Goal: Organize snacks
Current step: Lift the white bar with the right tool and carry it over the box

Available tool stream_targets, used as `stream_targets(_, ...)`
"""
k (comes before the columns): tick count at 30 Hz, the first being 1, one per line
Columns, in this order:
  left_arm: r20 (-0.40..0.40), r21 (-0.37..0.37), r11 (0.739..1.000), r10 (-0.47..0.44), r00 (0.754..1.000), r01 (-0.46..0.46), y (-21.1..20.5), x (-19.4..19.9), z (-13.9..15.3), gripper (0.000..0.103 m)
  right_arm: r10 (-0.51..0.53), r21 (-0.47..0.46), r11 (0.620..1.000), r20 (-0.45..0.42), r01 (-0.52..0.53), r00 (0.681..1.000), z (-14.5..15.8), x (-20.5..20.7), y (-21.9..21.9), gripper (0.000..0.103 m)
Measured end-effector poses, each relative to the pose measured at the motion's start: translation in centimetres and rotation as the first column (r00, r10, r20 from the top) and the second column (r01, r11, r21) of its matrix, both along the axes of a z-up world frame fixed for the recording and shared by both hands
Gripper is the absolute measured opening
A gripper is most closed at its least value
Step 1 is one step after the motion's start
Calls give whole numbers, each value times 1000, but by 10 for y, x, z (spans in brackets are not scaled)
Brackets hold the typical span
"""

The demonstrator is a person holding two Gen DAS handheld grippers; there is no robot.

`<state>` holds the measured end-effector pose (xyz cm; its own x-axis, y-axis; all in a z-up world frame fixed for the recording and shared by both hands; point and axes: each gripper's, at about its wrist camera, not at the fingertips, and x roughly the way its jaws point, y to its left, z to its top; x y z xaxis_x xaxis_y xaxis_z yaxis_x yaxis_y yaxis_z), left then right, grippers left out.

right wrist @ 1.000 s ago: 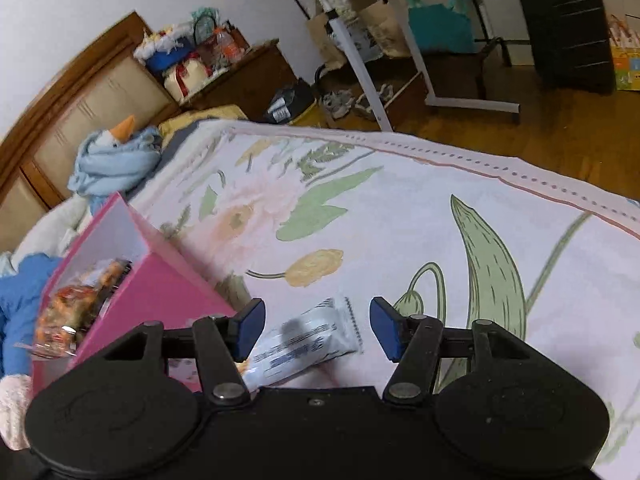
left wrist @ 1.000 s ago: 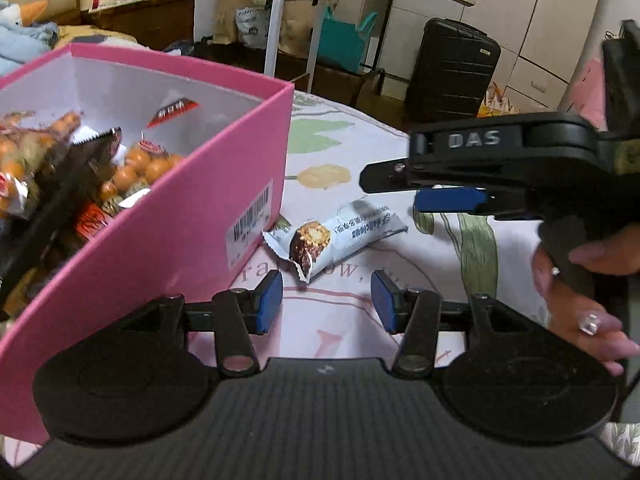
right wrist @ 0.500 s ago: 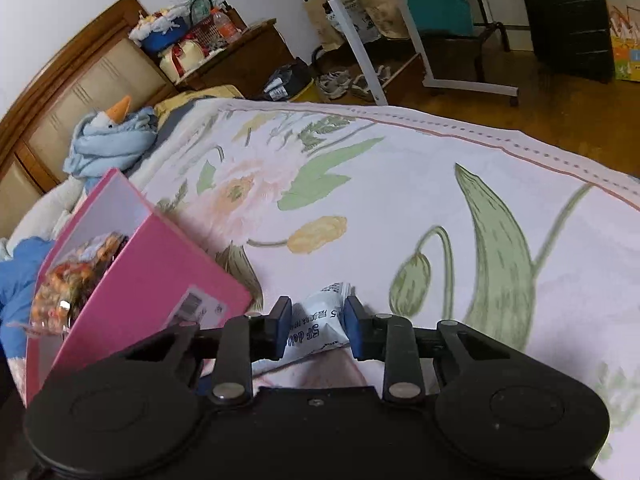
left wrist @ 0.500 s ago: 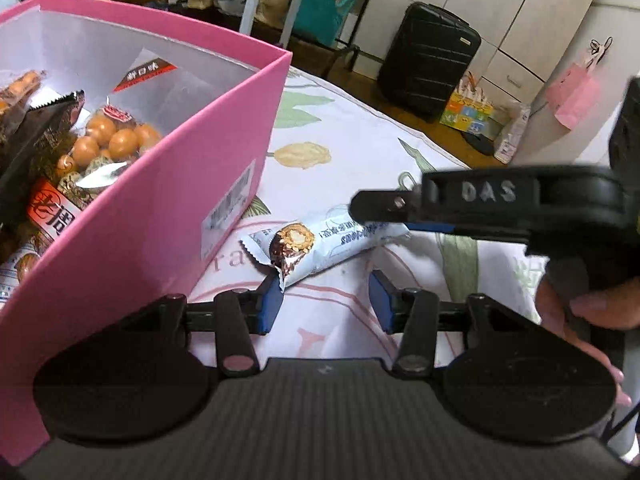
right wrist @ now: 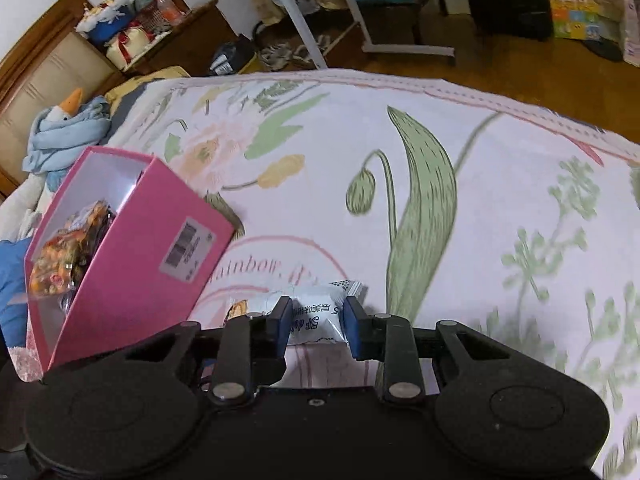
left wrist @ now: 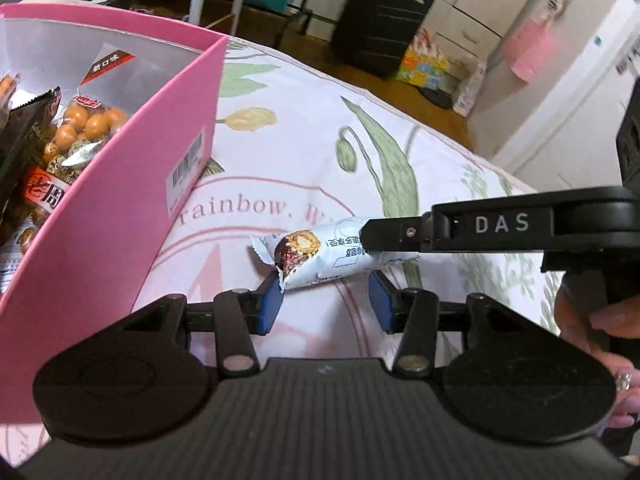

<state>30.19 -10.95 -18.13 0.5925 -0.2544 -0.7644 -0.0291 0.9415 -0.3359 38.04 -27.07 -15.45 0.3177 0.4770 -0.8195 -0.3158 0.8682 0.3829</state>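
A white-wrapped chocolate snack bar (left wrist: pixel 320 256) hangs just above the floral bedspread, held at its right end. My right gripper (right wrist: pixel 316 322) is shut on that snack bar (right wrist: pixel 320 316), its blue pads pressing both sides of the wrapper. In the left wrist view the right gripper (left wrist: pixel 384 234) reaches in from the right. My left gripper (left wrist: pixel 322 304) stays open just below the bar's left end, with nothing between its pads. The pink box (left wrist: pixel 132 184) with several snack packs stands at the left; in the right wrist view the pink box (right wrist: pixel 132 252) is left of the bar.
The floral bedspread (right wrist: pixel 440 200) spreads out to the right and behind. A person's hand (left wrist: pixel 592 328) grips the right tool's handle. A black suitcase (left wrist: pixel 380 20), a blue plush toy (right wrist: pixel 64 132) and a wooden floor lie beyond the bed's edge.
The right gripper closed on the snack bar and lifted it away from the pink box toward the right. The left gripper tilted, its opening unchanged.
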Motion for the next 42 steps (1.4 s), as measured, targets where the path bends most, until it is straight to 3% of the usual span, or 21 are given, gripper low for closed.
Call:
stream_targets(12, 1, 50, 994, -97, 995, 97, 2, -45, 30, 46, 2, -95, 995, -17, -4, 1000, 31, -62, 11, 31)
stream_targets(17, 62, 95, 988, -129, 990, 122, -1, -71, 53, 46, 11, -124, 992, 26, -8, 1000, 57, -90, 14, 30)
stream_targets(27, 118, 91, 978, -200, 973, 190, 20, -125, 101, 46, 46, -170, 985, 97, -29, 994, 111, -142, 36, 29)
stream_targets(36, 172, 112, 972, -225, 959, 208, 58, -160, 145, 46, 90, -159, 985, 190, -60, 978, 156, -171, 74, 29)
stream_targets(42, 209, 146, 972, -215, 954, 187, 98, -164, 164, 46, 112, -89, 992, 227, -94, 967, 166, -163, 109, 29)
